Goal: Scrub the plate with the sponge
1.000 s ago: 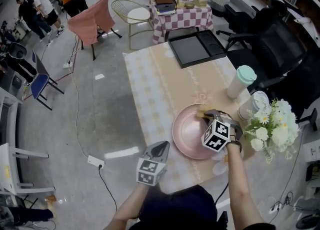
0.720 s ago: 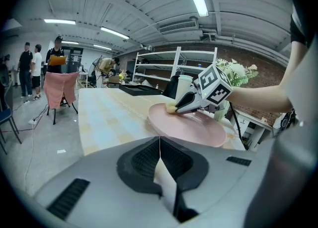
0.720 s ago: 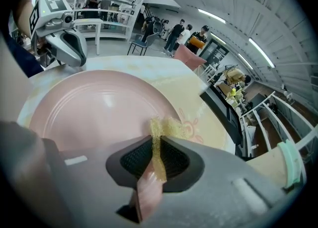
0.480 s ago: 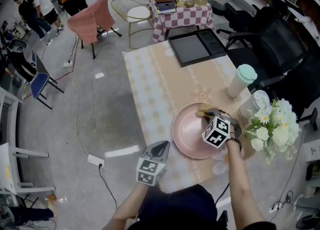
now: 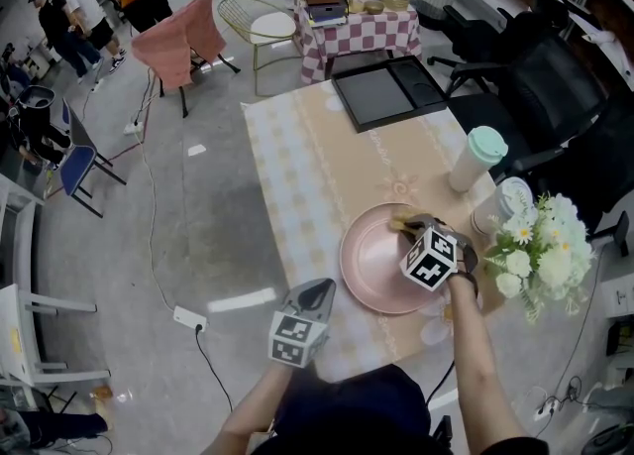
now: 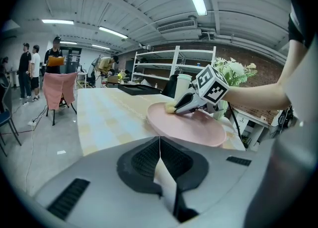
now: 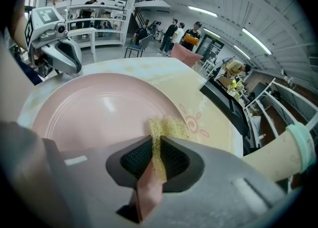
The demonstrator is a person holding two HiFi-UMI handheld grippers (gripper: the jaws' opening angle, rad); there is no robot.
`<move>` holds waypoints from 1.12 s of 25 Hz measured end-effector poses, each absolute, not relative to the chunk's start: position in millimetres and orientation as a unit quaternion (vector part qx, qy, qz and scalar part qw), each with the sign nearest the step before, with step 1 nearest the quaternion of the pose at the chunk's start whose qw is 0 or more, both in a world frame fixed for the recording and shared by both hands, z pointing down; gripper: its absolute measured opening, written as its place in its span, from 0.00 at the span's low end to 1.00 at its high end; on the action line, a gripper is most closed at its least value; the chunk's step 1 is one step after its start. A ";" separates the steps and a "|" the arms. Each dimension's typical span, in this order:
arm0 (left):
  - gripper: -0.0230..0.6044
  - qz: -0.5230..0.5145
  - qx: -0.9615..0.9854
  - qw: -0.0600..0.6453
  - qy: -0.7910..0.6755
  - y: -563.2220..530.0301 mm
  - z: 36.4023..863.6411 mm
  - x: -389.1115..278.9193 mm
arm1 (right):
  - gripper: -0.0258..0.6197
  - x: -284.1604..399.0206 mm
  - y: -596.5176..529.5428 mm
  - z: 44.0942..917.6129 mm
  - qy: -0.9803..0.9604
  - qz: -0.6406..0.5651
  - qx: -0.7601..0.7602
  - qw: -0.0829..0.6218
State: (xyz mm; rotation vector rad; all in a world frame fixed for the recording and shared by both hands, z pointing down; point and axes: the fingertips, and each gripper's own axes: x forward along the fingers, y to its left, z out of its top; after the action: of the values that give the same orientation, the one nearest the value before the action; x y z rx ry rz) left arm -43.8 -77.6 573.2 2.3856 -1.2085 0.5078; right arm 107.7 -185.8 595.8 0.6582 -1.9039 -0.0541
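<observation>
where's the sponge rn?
The sponge is clamped in the right gripper, resting on the far-right edge of the pink plate. In the head view that is right of centre, near the mint-lidded cup.

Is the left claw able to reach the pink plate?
Probably yes. The left claw hangs shut near the plate, only bare tablecloth between them; the right claw holds the sponge at the far rim.

Left gripper (image 5: 317,286) and right gripper (image 5: 403,225) are both smooth grey shells with black ribbed pads (image 6: 144,159), each carrying a white cube (image 5: 430,258) of black square markers. Person's in a dark short-sleeved top (image 5: 347,408), dark band (image 5: 464,283) on the right wrist
</observation>
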 end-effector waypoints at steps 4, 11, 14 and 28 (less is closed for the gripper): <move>0.06 0.184 0.857 0.207 -0.434 -77.9 573.0 -43.9 | 0.12 108.6 -182.6 594.9 -0.802 -0.012 0.276 0.530; 0.06 0.186 0.859 0.203 -0.433 -77.5 573.4 -43.3 | 0.12 109.3 -176.9 594.4 -0.808 0.002 0.281 0.518; 0.06 0.186 0.858 0.202 -0.433 -77.4 573.2 -43.5 | 0.12 109.8 -174.5 594.1 -0.809 0.005 0.284 0.515; 0.06 0.182 0.856 0.204 -0.438 -78.4 573.4 -44.1 | 0.12 108.7 -160.3 594.3 -0.812 0.015 0.287 0.508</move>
State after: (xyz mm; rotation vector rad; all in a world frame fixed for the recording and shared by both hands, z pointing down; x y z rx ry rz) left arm -44.1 -78.4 573.4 2.3896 -1.2218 0.5090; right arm 108.7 -160.3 594.3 0.6922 -1.9574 0.0365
